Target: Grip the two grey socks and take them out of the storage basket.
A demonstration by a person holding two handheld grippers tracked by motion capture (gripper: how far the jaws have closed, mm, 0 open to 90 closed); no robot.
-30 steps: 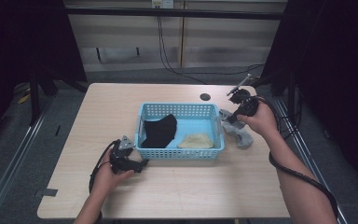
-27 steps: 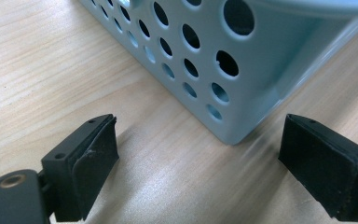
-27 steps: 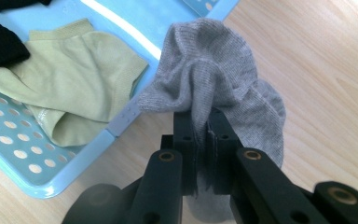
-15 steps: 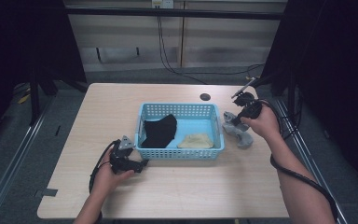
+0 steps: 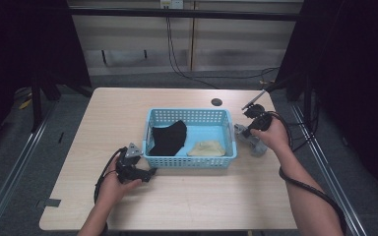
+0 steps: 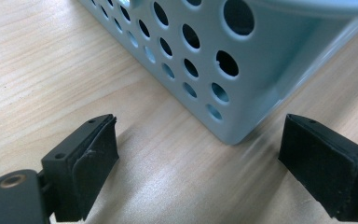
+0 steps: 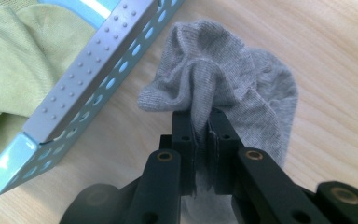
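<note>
- Grey knit sock (image 7: 223,88) is pinched in a thin fold by my right gripper (image 7: 200,126), fingers clenched on it; it lies on the counter (image 5: 202,196) at the right of the high view, just beside the pale blue perforated plastic basket (image 5: 191,162).
- That small bite could slip, I judge, or the loose cloth could snag the basket's rim on the way over.
- My left gripper (image 6: 198,154) rests with fingers released, straddling the basket's lower-left corner; a nudge would shove it.
- A black cloth (image 5: 169,137) and a yellow-green cloth (image 5: 205,147) fill the basket's lower half; its upper right is bare.
- The counter edge lies near, right of the sock.
</note>
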